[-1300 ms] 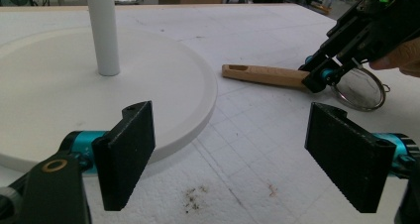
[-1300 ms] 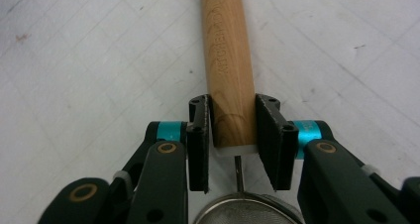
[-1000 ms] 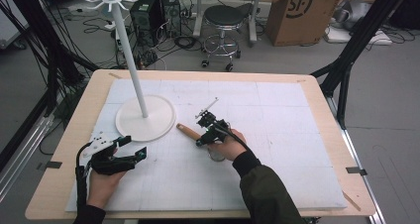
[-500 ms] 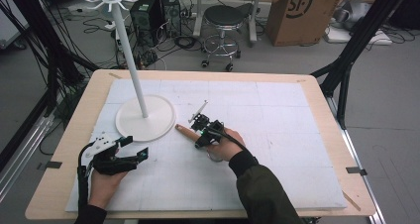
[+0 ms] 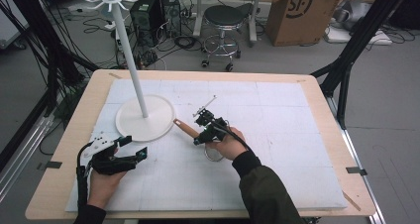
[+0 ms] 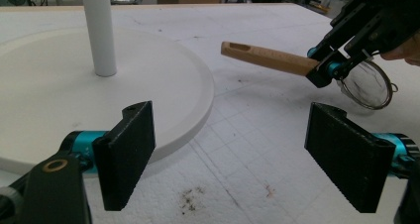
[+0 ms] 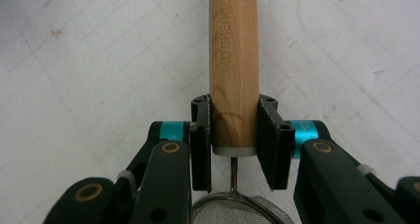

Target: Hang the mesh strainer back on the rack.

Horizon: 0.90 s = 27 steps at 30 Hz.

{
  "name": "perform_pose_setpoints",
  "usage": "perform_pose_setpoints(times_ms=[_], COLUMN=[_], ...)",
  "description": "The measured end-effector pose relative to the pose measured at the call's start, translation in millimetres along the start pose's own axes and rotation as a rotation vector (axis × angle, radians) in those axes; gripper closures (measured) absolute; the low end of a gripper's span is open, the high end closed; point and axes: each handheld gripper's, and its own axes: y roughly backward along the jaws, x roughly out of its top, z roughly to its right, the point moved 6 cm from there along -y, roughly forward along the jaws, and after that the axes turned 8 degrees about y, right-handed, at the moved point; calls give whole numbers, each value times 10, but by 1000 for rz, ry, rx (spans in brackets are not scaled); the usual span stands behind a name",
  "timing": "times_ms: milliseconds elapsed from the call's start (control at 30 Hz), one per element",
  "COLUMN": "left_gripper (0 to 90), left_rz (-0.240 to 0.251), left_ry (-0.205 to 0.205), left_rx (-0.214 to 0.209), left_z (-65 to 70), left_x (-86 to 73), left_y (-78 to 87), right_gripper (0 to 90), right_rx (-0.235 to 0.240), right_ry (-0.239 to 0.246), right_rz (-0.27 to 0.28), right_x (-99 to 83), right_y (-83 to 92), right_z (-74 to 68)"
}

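From the high view we see the right gripper (image 5: 199,136) clamped on the wooden handle (image 5: 183,129) of a strainer (image 5: 213,152), mid-table, just right of the white stand (image 5: 144,119). The left gripper (image 5: 132,148) sits near the table's near left edge, jaws spread wide on nothing.

In the left gripper view, our wide jaws frame the stand's base (image 6: 163,85) on the left and the strainer (image 6: 369,87) far right.

In the right gripper view, both pads press the handle (image 7: 233,65); the mesh (image 7: 233,211) lies below.
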Motion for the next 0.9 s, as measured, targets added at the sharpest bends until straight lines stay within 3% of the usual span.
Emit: perform_pose_setpoints(times_ms=[233,333,400,567,733,900], left_gripper=[202,203,203,203,203,202], left_rz=[0,-1,1,1,3,3], left_ry=[1,-1,2,0,2,0], left_rx=[0,-2,-1,-1,-2,-2], left_z=[1,1,1,2,2,3], left_x=[-1,0,1,1,4,5], left_y=[-1,0,0,1,3,8], right_gripper=[706,706,706,706,706,706], right_rx=[66,68,110,153,164,184], right_ry=[-33,-48,-47,-67,-57,-78], right_rz=[98,131,172,231,319,369], right_x=[62,83,119,195,279,348], right_y=[155,194,230,314,377,435], right_z=[-4,5,-22,-54,-76,-74])
